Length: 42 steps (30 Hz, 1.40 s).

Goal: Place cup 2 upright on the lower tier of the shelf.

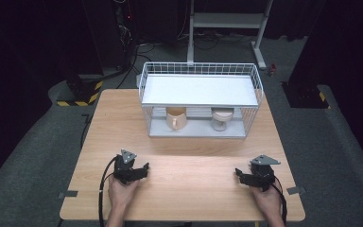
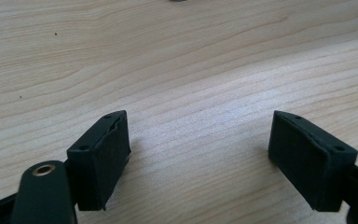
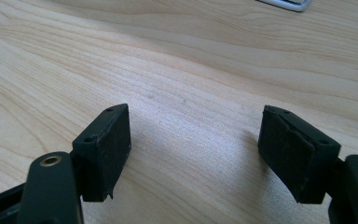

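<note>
A white wire rack (image 1: 201,69) stands at the far middle of the wooden table (image 1: 194,184), with a flat white shelf on top. Under the shelf a tan mug (image 1: 176,118) stands at the left and a pale footed cup (image 1: 222,118) at the right. My left gripper (image 1: 142,170) rests on the near left of the table, well short of the rack. Its jaws (image 2: 198,154) are open over bare wood. My right gripper (image 1: 239,173) rests at the near right, and it (image 3: 193,149) is open too, with nothing between its pads.
Small metal brackets sit at the table's left (image 1: 67,194) and right (image 1: 295,190) edges. Behind the table a white stand frame (image 1: 227,21) is on the floor, and a yellow-and-black striped base (image 1: 78,94) lies at the back left among cables.
</note>
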Each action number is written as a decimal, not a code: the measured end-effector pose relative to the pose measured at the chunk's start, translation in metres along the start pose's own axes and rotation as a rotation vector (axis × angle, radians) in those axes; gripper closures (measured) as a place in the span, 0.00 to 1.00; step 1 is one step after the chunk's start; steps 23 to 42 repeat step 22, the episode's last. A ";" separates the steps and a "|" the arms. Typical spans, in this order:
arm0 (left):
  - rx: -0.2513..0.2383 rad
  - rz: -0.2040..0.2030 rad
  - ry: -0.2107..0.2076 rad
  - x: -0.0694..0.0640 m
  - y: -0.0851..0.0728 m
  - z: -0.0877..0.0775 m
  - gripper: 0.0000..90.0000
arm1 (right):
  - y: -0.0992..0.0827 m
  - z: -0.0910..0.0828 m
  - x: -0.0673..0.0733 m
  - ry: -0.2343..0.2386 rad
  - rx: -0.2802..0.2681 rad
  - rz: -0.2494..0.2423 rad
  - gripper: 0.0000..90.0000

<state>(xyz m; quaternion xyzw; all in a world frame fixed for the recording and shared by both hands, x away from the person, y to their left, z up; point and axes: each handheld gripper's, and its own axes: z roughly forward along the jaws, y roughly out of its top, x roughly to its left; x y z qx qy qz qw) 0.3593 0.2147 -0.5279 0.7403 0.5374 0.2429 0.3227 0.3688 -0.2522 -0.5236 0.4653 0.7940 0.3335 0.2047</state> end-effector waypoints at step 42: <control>0.001 -0.009 -0.003 0.000 0.000 0.001 0.22 | 0.000 0.000 0.000 -0.001 -0.001 0.000 0.28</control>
